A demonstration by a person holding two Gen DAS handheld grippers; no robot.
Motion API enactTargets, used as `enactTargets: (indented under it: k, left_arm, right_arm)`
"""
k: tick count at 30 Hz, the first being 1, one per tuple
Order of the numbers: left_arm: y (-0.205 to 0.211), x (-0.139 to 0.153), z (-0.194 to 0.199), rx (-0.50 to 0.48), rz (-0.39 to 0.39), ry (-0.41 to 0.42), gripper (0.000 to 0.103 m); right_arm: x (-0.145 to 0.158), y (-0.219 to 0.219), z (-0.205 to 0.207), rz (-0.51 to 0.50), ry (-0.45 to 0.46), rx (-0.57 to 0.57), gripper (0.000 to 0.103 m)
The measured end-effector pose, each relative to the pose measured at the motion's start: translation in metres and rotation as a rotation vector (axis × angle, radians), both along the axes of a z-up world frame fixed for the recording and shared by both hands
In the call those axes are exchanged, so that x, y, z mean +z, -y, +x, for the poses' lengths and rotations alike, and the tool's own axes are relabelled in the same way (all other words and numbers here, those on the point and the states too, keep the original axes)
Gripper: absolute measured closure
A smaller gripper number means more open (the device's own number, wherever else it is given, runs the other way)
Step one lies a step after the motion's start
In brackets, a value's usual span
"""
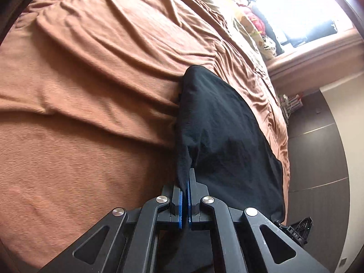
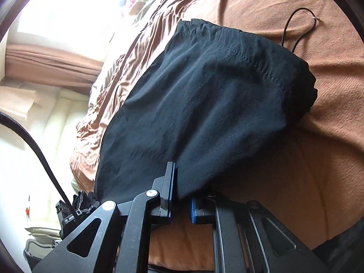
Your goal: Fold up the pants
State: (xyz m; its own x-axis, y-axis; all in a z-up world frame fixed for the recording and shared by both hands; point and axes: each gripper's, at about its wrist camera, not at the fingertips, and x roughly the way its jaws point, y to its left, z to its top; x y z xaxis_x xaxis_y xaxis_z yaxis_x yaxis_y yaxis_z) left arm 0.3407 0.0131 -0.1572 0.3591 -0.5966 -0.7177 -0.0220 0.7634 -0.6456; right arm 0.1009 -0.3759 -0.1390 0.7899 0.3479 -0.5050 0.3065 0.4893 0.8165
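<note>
The black pants [image 1: 223,125] lie on a brown bedspread [image 1: 91,91], running away from my left gripper [image 1: 187,182]. The left gripper is shut on a bunched edge of the pants, its blue pads pressed together. In the right wrist view the pants [image 2: 204,95] show a stitched hem and a black drawstring [image 2: 295,27] at the far end. My right gripper [image 2: 182,195] has its jaws a little apart around the near edge of the pants, and the fabric drapes over the right finger and hides it.
The brown bedspread [image 2: 318,147] is wrinkled all over. Pillows and soft toys [image 1: 252,22] lie at the head of the bed by a bright window. The bed edge and dark floor [image 1: 318,147] are at the right in the left wrist view.
</note>
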Motion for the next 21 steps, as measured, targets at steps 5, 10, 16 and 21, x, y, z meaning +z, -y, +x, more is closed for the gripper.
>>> enactTargets:
  k: [5, 10, 16, 21]
  left_arm:
    - [-0.036, -0.003, 0.001, 0.061, 0.013, -0.015, 0.101]
    - [-0.059, 0.002, 0.003, 0.084, 0.025, 0.001, 0.101]
    - [-0.060, -0.015, 0.012, 0.073, 0.041, -0.039, 0.100]
    - [-0.059, -0.025, 0.011, 0.055, 0.038, -0.064, 0.093]
  right_arm:
    - [0.005, -0.012, 0.019, -0.033, -0.002, 0.062, 0.094]
    - [0.010, -0.021, 0.037, -0.062, -0.027, 0.115, 0.097]
    - [0.011, -0.019, 0.044, -0.112, -0.045, 0.122, 0.097]
    - [0.004, 0.000, 0.048, -0.108, -0.063, 0.126, 0.097]
